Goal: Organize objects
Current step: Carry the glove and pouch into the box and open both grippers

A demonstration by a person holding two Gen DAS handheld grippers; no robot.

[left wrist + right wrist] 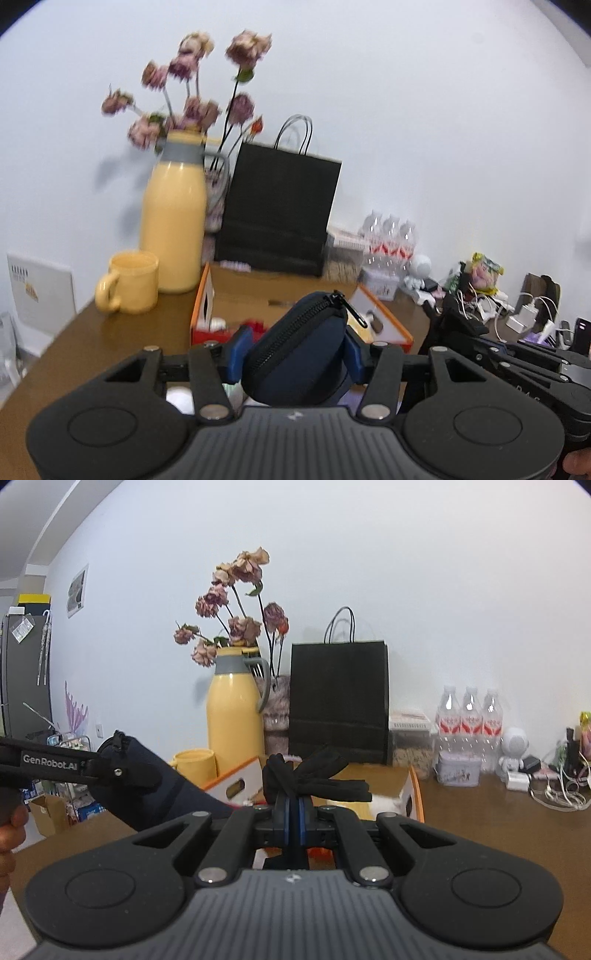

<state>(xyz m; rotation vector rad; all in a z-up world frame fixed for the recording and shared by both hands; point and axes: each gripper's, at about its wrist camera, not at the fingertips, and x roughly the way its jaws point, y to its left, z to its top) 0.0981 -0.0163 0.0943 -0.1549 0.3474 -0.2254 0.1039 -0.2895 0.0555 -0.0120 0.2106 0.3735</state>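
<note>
Squarely between left jaws: navy pouch.

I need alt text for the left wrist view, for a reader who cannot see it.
The left gripper clamps a navy zippered pouch above an open orange-edged box on a brown table. Behind stand a yellow mug, a yellow jug of dried flowers and a black paper bag.

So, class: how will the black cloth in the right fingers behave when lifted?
The black cloth looks floppy: its loose ends splay sideways past the pinch. It is probably light, as thin fabric. It is unlikely to roll, though it may snag.
</note>
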